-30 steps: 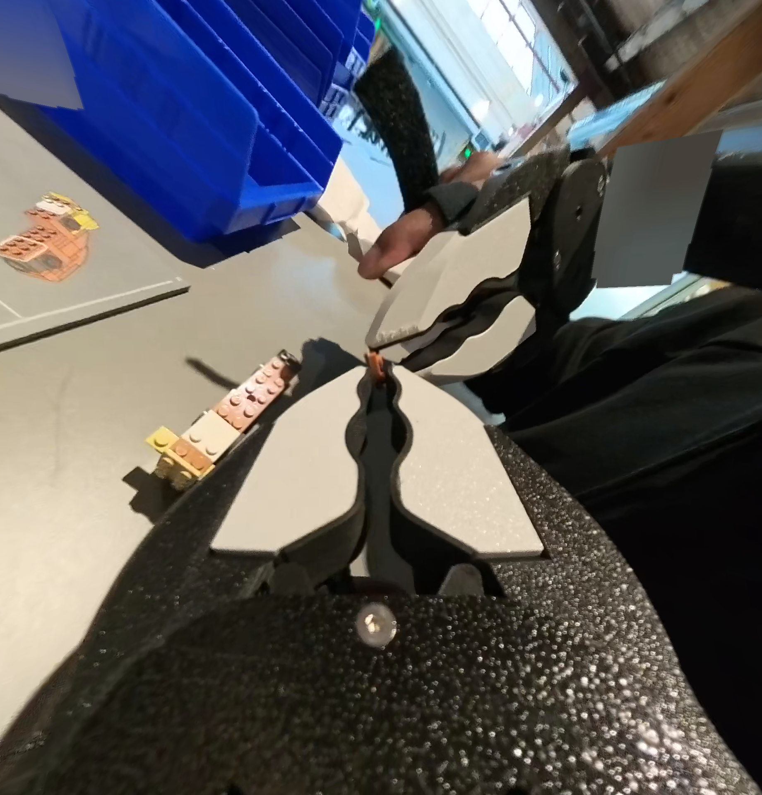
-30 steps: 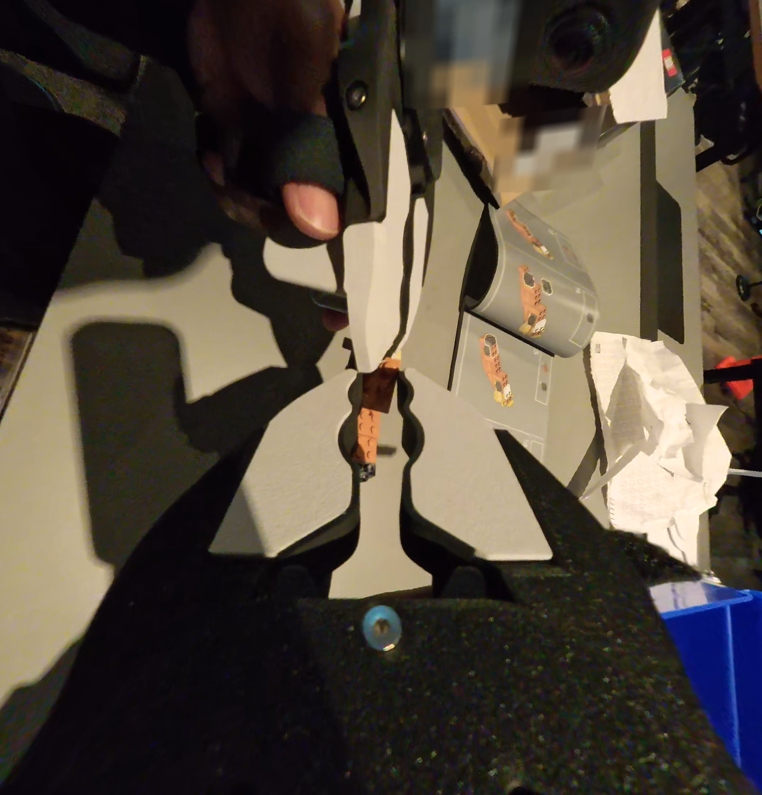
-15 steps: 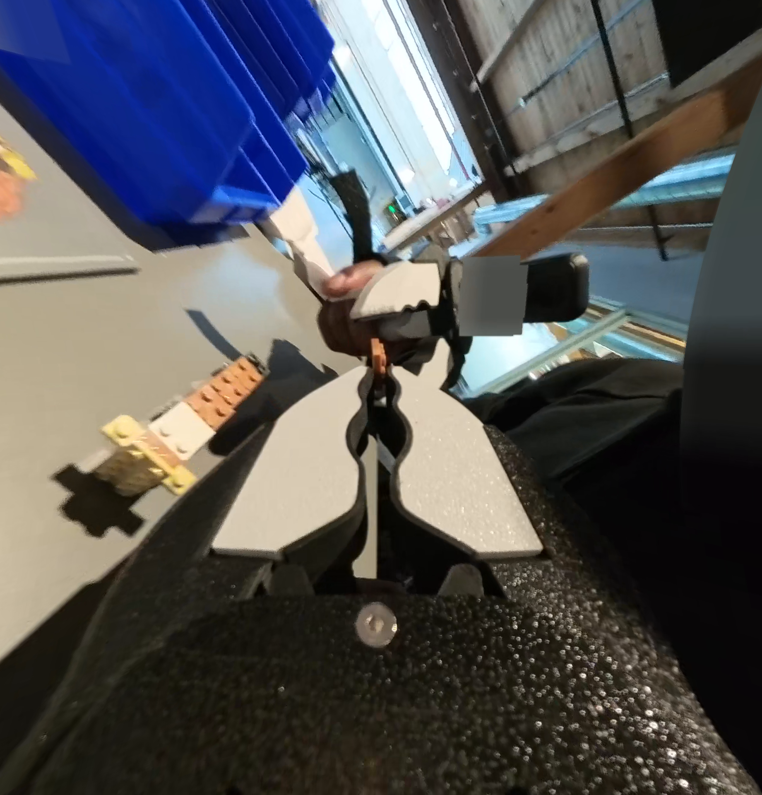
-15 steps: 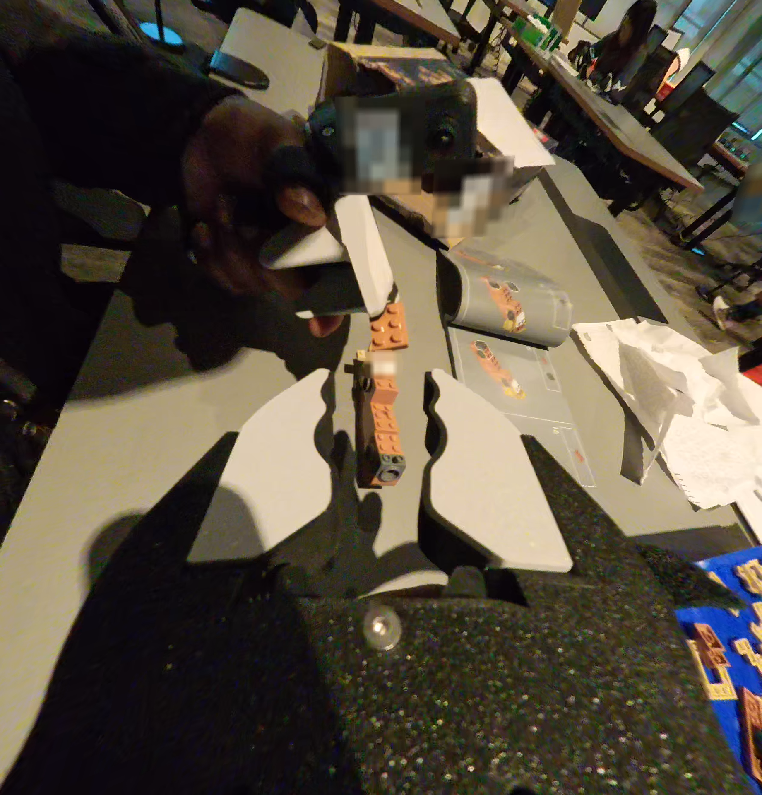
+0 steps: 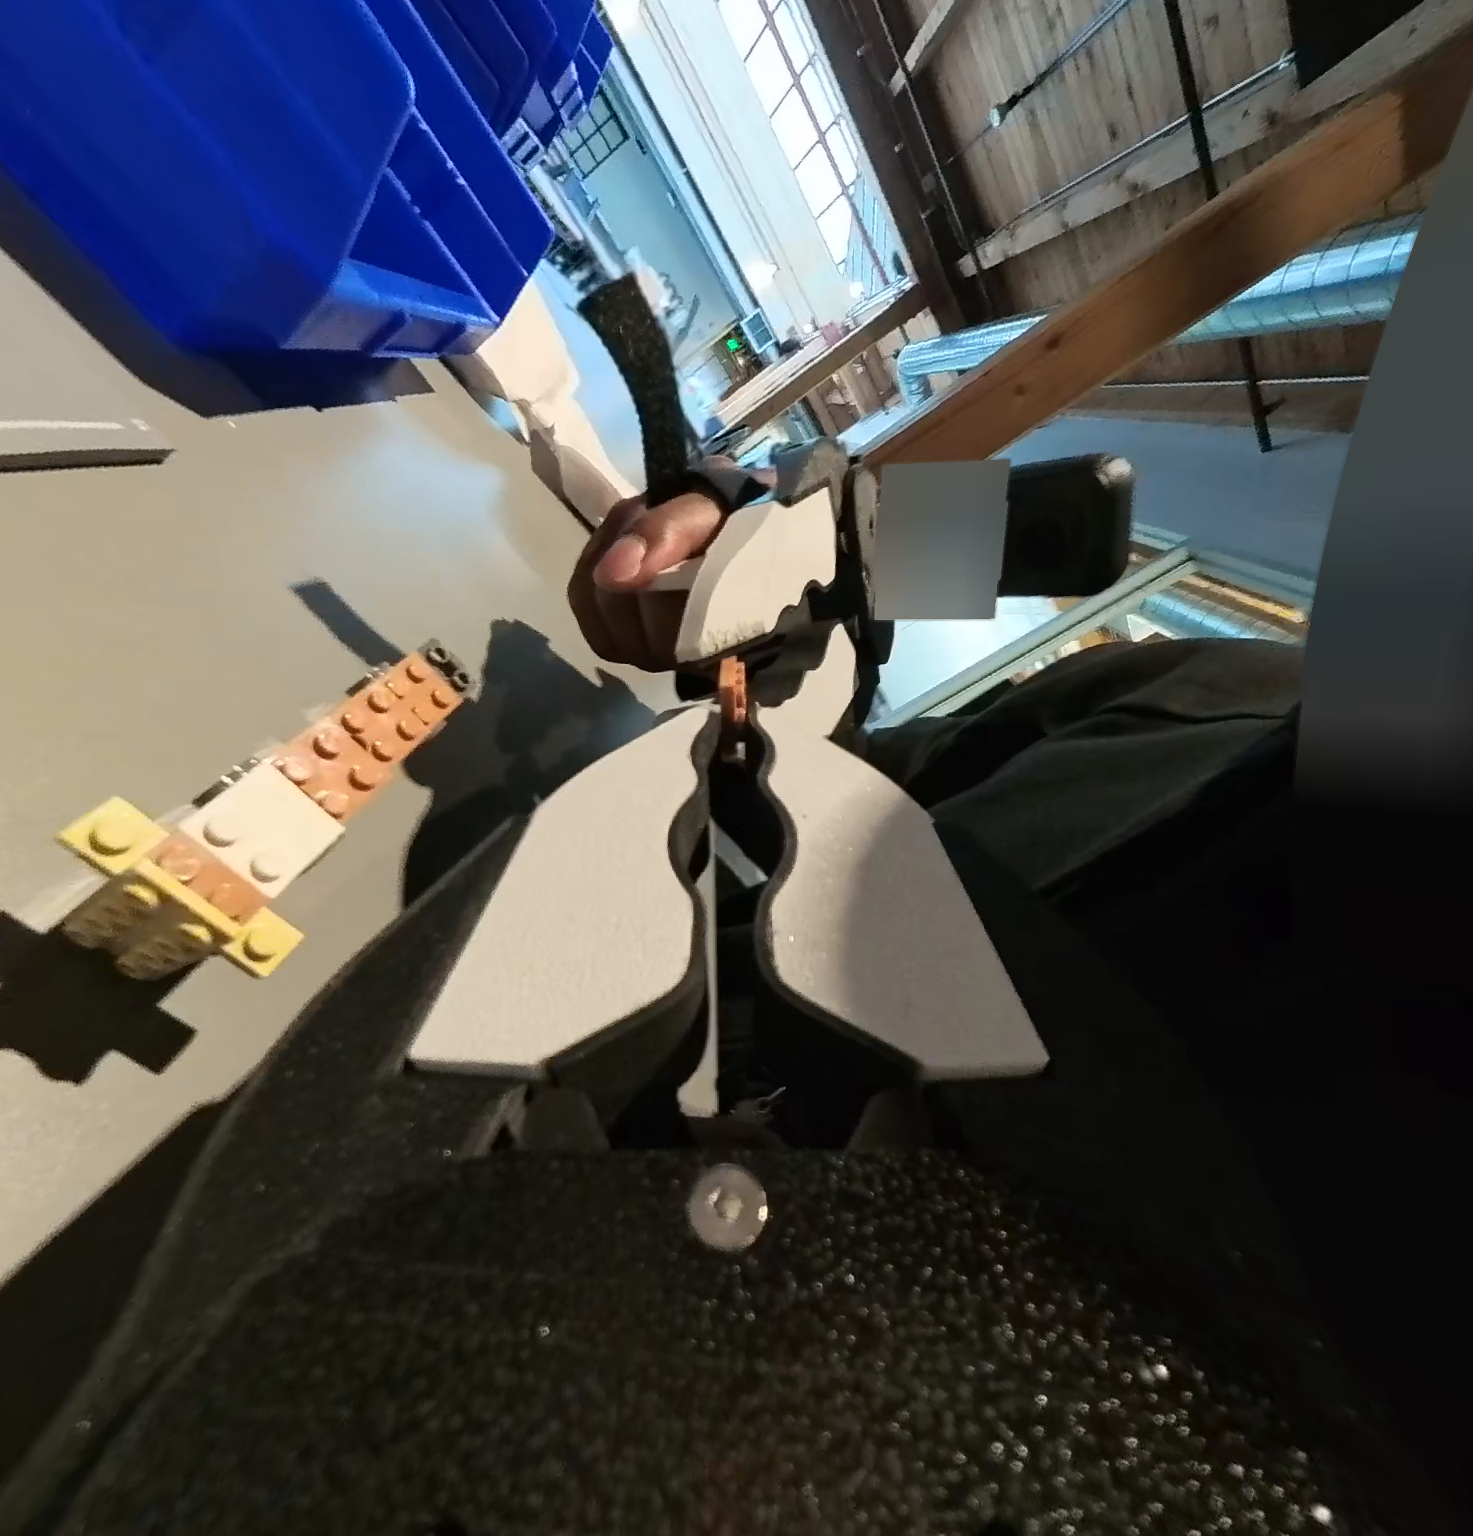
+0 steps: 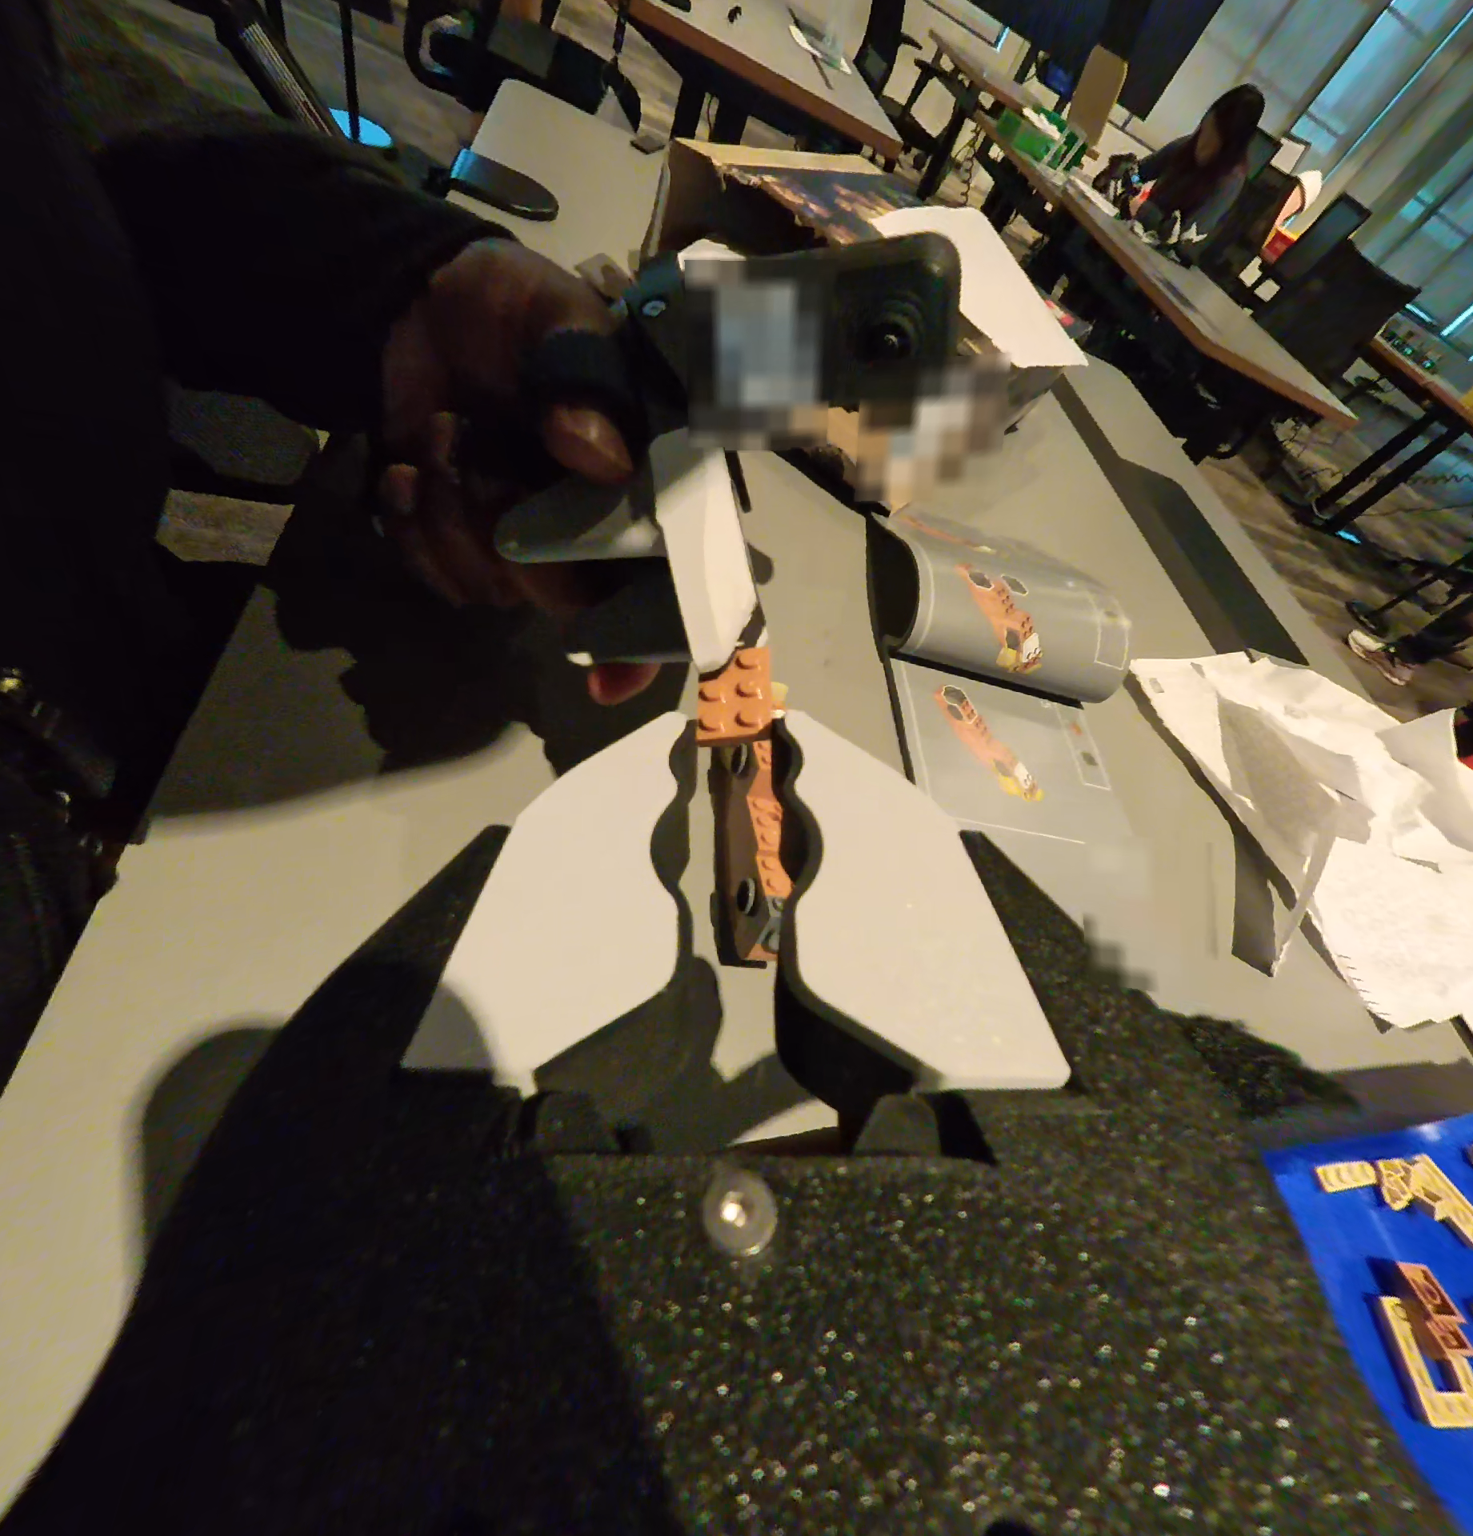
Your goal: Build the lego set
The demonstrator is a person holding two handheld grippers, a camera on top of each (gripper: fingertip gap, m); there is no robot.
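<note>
My left gripper (image 5: 733,731) is shut on a small orange plate (image 5: 731,690), pinched edge-on at the fingertips. In the right wrist view the plate (image 6: 733,694) faces me, studs showing, and hangs from the left gripper (image 6: 716,657). My right gripper (image 6: 739,731) has its jaws narrowed to the plate's width, one at each side edge of its lower end. It also shows in the left wrist view (image 5: 708,657), tip to tip with the left gripper. The long orange, white and tan lego assembly (image 5: 342,756) lies on the grey table (image 5: 176,582). It shows through the right finger gap (image 6: 758,839).
Blue bins (image 5: 217,166) stand at the table's back. Another blue bin (image 6: 1398,1297) holds several tan pieces at the right. An open instruction booklet (image 6: 1007,748) and crumpled white paper (image 6: 1340,831) lie beyond the assembly. A cardboard box (image 6: 766,183) stands behind. Less than 4 cm separates the two grippers' tips.
My right gripper stood wide open half a second ago and has narrowed around the plate's end. The left gripper kept hold of the plate. The assembly stayed on the table.
</note>
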